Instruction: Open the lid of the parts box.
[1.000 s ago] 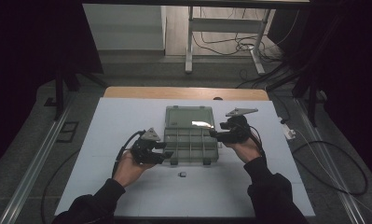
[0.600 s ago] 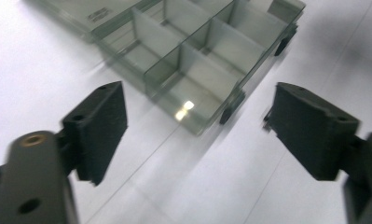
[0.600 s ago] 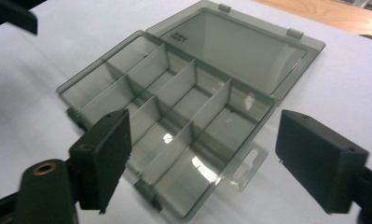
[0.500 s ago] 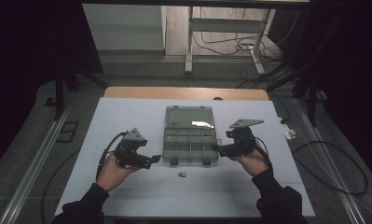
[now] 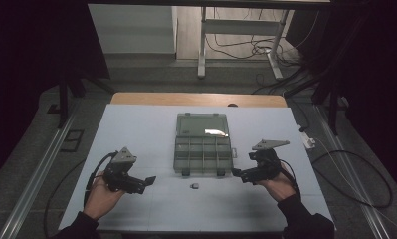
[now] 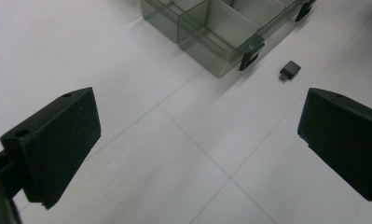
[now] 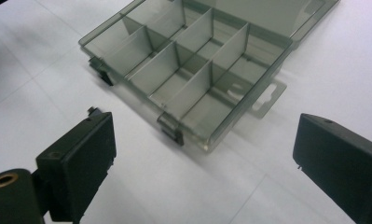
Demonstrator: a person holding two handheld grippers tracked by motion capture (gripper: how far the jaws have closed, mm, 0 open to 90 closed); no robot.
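smoked-plastic compartment box (image 5: 203,143) lay lid-open at mid-table, a small black adapter (image 5: 195,186) just before it; left gripper (image 5: 147,182) and right gripper (image 5: 237,174) flanked it, jaws just spread wide and empty, seemingly poised for a pickup.

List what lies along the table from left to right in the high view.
Left gripper with its fingers apart → small dark part on the table → open compartment box → right gripper, fingers apart too.
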